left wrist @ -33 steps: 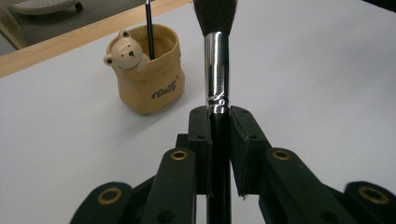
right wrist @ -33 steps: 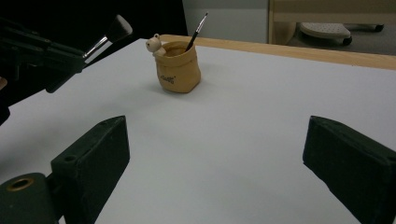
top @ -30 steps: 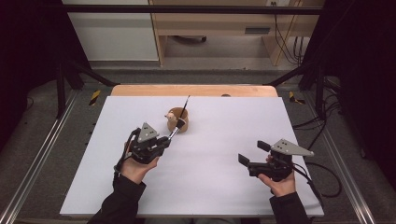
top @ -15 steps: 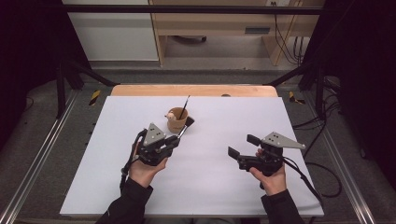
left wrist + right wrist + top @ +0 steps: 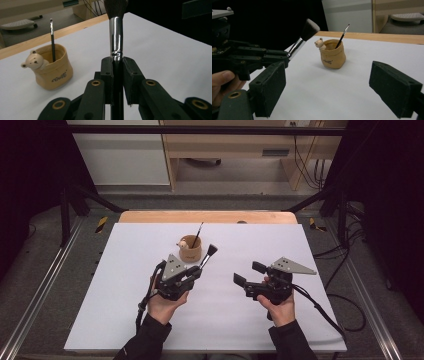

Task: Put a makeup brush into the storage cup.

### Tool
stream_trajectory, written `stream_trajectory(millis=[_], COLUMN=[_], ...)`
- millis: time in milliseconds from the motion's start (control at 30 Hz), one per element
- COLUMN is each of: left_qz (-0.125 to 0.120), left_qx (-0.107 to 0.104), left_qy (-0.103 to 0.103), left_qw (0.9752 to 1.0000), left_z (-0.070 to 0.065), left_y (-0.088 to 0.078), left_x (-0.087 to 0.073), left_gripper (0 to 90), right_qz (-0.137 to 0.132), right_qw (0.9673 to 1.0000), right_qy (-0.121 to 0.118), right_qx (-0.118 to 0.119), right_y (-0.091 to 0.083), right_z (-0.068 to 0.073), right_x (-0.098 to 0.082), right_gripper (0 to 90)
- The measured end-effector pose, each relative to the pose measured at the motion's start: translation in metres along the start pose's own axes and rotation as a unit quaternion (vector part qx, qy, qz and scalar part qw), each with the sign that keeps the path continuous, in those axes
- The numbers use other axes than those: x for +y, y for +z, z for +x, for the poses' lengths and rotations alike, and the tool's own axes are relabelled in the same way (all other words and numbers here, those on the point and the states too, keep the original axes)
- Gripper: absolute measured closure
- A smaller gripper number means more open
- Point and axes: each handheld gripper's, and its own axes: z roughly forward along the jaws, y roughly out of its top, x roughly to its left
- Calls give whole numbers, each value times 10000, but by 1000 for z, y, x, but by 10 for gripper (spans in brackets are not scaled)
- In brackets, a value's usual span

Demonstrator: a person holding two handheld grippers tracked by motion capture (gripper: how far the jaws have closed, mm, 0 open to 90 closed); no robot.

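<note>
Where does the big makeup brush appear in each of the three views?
High view: makeup brush at centre, right of the bear pot.
Left gripper view: top centre, clamped in the left claw.
Right gripper view: upper left.
Shared landmark: the bear pot.

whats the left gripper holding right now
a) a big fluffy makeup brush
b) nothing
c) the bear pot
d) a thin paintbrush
a: the left gripper is shut on the makeup brush, clamped at its silver ferrule, while the thin brush stands in the bear pot.
</note>
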Motion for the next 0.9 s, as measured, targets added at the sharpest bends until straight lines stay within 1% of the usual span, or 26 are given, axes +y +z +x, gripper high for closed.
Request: stream_trajectory(millis=[167,200,233,267,333,500,733,900], left_qz=[4,-39,-28,16,-9,-78,-112,-143], left_qx=[-89,-155,-157,-110,-129,-167,-199,-264], left_qy=[-28,3,2,-33,-56,-55,-13,23], left_qw=[10000,9999,9999,9999,9999,9998,9997,9995], left_z=[-7,-8,-9,-9,-11,-17,-24,-32], left_y=[9,11,13,13,14,15,18,20], left_x=[-8,-9,-10,-11,-13,-13,-13,-12], left_gripper=[794,794,794,794,793,793,794,794], right_qz=[51,71,82,92,105,92,107,135], right_qw=[9999,9999,9999,9998,9998,9993,9986,9980], right_qy=[97,114,112,128,170,338,471,562], right_qx=[57,61,65,80,96,151,215,262], right_y=[7,9,11,12,15,19,24,27], right_z=[2,2,3,3,4,4,4,4], right_x=[-3,-3,-4,-5,-6,-7,-8,-9], right_gripper=[167,171,174,179,193,231,284,314])
